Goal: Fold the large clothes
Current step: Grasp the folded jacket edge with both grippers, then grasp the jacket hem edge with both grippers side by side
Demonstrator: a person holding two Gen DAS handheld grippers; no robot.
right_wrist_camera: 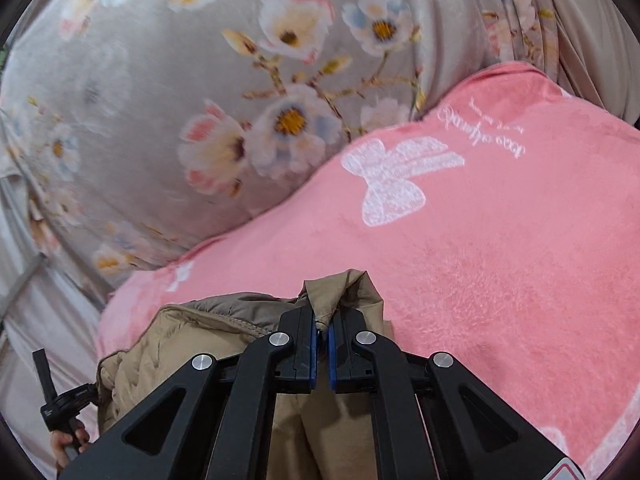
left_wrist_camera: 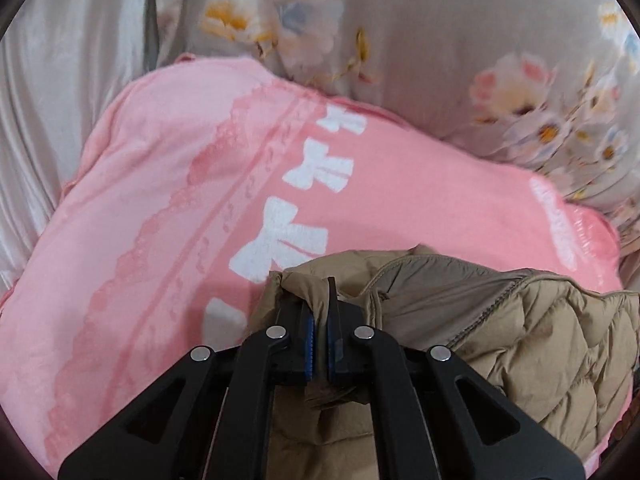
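A tan quilted jacket [left_wrist_camera: 520,332] hangs over a pink blanket [left_wrist_camera: 160,200]. My left gripper [left_wrist_camera: 319,312] is shut on a fold of the jacket's edge, at the bottom centre of the left wrist view. My right gripper [right_wrist_camera: 322,320] is shut on another fold of the same jacket [right_wrist_camera: 180,344], which spreads down to the left in the right wrist view. The jacket's lower part is hidden under both grippers.
The pink blanket [right_wrist_camera: 500,280] with white bows covers the bed. A grey floral quilt [right_wrist_camera: 180,100] lies bunched behind it and also shows in the left wrist view [left_wrist_camera: 460,60]. Pale satin fabric [left_wrist_camera: 60,100] lies at the far left. The left gripper's handle [right_wrist_camera: 52,400] shows at lower left.
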